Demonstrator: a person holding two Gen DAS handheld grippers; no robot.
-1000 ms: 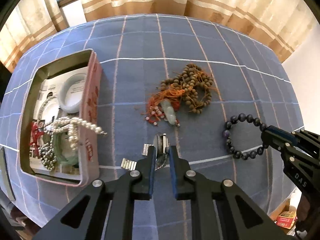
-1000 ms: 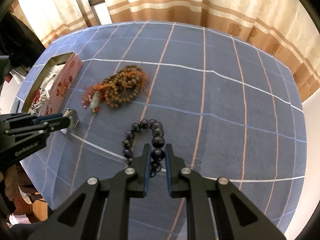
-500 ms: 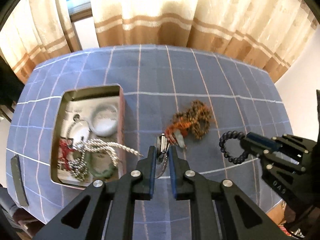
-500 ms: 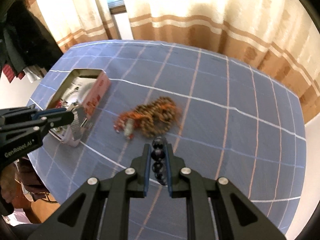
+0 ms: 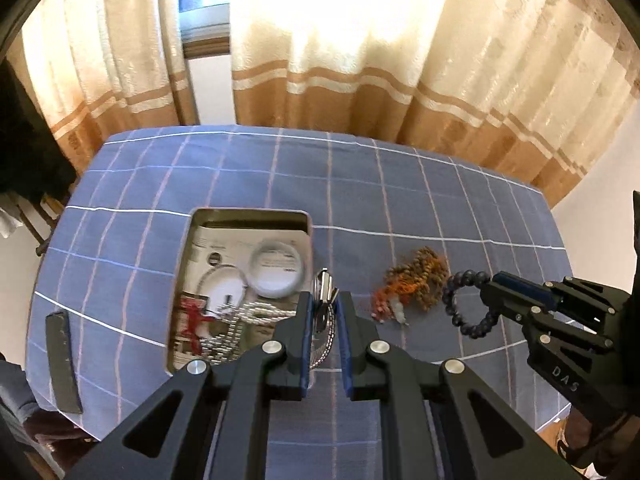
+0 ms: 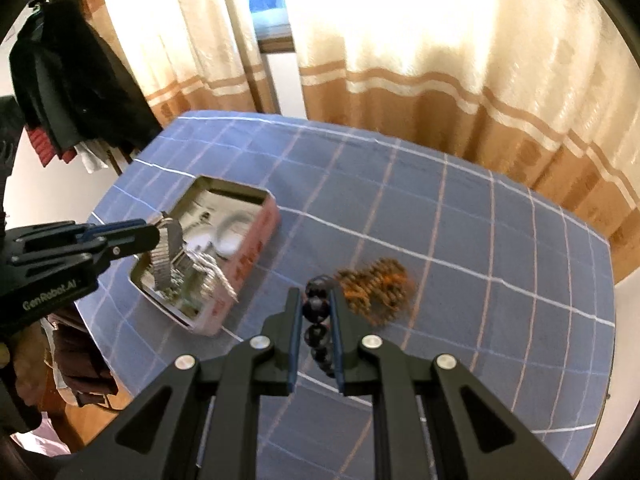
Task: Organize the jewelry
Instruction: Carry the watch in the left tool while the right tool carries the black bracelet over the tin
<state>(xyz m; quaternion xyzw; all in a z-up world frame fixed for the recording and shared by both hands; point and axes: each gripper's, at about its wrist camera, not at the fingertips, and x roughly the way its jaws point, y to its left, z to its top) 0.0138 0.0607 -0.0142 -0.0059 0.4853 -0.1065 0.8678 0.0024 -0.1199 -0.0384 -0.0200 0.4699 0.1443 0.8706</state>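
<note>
The left gripper (image 5: 323,312) was seen with its fingers (image 5: 303,320) pinching a metal wristwatch (image 5: 322,292), which was held clear of the worktop (image 5: 400,188), its link band hanging between them. In the right wrist view the watch (image 6: 166,248) was seen above the near end of an open pink tin (image 6: 256,232). The right gripper (image 6: 316,312) was seen with its fingers (image 6: 294,320) clamped on a dark bead bracelet (image 6: 316,308), whose loop (image 5: 466,304) hung in the air beside the fingertips in the left wrist view. A white bangle (image 5: 276,270), a string of pearls (image 5: 248,316) and a red trinket (image 5: 194,316) were seen lying in the tin (image 5: 308,220). A tangle of brown wooden beads with orange tassels (image 5: 416,280) was left on the blue checked cloth, to the right of the tin and well apart from it. Striped curtains (image 5: 360,60) were seen behind the worktop.
</note>
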